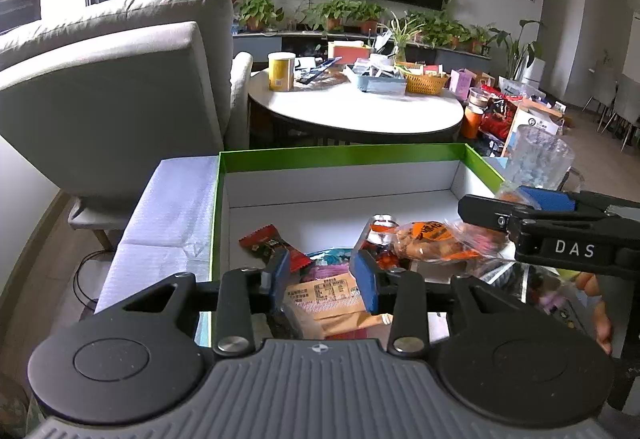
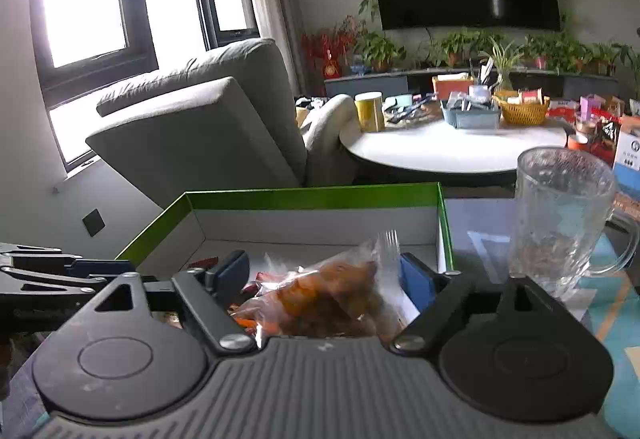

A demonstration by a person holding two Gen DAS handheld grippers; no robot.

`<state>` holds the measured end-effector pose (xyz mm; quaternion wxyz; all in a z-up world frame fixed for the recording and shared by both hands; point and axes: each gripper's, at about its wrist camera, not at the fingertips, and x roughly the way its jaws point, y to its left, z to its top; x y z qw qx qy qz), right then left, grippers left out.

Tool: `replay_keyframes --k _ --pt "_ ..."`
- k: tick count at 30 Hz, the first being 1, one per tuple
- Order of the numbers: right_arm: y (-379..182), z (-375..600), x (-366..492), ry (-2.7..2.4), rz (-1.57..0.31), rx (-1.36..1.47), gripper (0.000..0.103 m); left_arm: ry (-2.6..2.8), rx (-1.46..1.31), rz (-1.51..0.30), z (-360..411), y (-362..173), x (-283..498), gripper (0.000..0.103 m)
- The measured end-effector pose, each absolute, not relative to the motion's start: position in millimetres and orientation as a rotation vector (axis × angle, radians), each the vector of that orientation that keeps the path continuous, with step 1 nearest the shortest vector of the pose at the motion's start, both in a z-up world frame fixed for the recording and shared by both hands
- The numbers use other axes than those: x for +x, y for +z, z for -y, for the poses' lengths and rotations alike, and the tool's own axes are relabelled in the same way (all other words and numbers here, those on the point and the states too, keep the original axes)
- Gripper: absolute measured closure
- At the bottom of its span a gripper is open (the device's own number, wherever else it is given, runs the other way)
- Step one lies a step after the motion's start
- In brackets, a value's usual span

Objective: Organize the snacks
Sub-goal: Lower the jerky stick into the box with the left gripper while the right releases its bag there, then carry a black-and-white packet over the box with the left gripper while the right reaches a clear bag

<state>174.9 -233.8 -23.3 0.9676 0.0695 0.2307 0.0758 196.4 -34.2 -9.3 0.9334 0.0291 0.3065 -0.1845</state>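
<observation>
A green-rimmed white box (image 1: 340,153) (image 2: 312,195) holds several snack packets at its near end, among them a red packet (image 1: 276,243). My left gripper (image 1: 323,275) hovers over that pile, its blue pads apart. A tan labelled packet (image 1: 324,295) lies between the pads and looks loose. From the right, my right gripper (image 1: 492,199) (image 2: 326,275) reaches over the box's near right corner. It is shut on a clear bag of orange-brown snacks (image 1: 436,239) (image 2: 328,291), which sits above the pile.
A ribbed glass mug (image 1: 536,159) (image 2: 560,223) stands just right of the box on the glass tabletop. A grey armchair (image 1: 120,87) is at the left. Beyond the box a round white table (image 1: 360,107) carries a yellow can, baskets and clutter.
</observation>
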Motion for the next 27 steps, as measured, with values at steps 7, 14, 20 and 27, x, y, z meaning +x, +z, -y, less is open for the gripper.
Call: replay_keyframes --k 7,14,20,27 --pt "-13.5 239.4 151.0 0.13 -0.431 0.137 0.034 -0.4 0.058 -0.603 21.3 -1.0 164.2 0.069" --pt "-4.8 237.7 109.3 0.108 -0.397 0.092 0.034 -0.417 0.059 -0.618 12.0 -3.4 135.8 0.069" --pt "-8.8 233.1 74.8 0.122 -0.418 0.057 0.034 -0.478 0.07 -0.651 10.5 -15.1 110.2 0.069" --pt "-21.8 235.0 45.8 0.106 -0.465 0.073 0.034 -0.564 0.163 -0.679 20.3 -32.6 81.8 0.068"
